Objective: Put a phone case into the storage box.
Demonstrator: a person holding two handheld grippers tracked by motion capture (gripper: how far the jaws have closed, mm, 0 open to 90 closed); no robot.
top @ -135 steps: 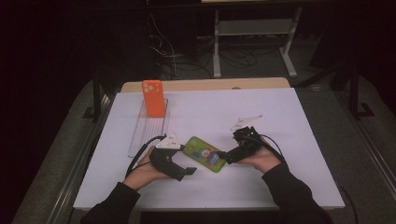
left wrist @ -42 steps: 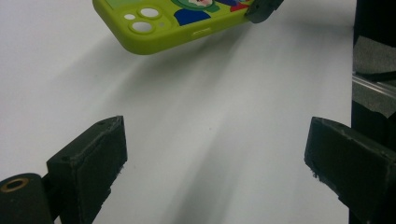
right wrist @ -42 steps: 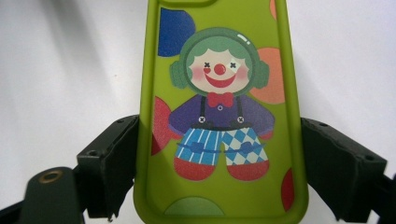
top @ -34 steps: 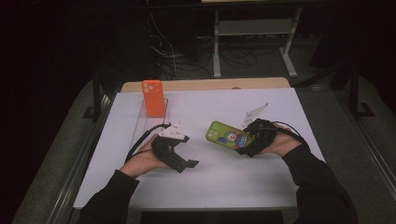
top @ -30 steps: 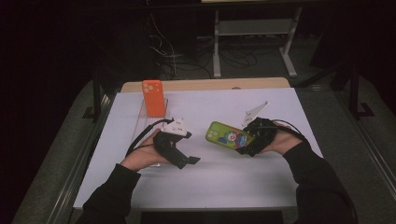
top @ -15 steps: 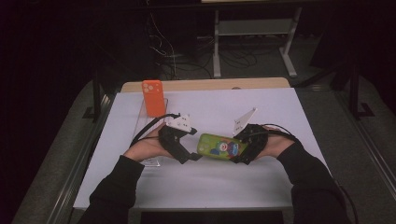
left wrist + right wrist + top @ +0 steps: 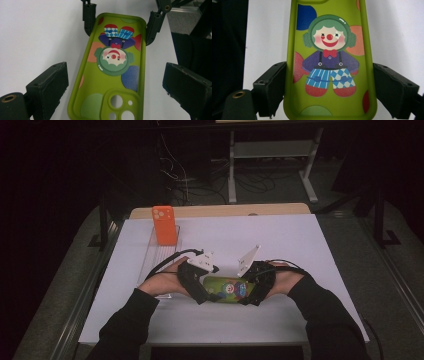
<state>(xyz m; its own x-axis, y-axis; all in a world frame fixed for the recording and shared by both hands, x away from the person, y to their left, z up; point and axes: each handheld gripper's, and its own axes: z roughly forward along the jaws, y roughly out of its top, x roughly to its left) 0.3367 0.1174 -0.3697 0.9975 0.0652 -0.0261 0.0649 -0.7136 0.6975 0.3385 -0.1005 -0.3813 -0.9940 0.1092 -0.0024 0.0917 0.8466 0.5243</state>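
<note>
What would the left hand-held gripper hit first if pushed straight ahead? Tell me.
The left hand-held gripper stands open astride the camera end of the green clown phone case. Going straight on, its jaws would probably slide along the case's sides and then meet the right hand-held gripper at the far end.
</note>
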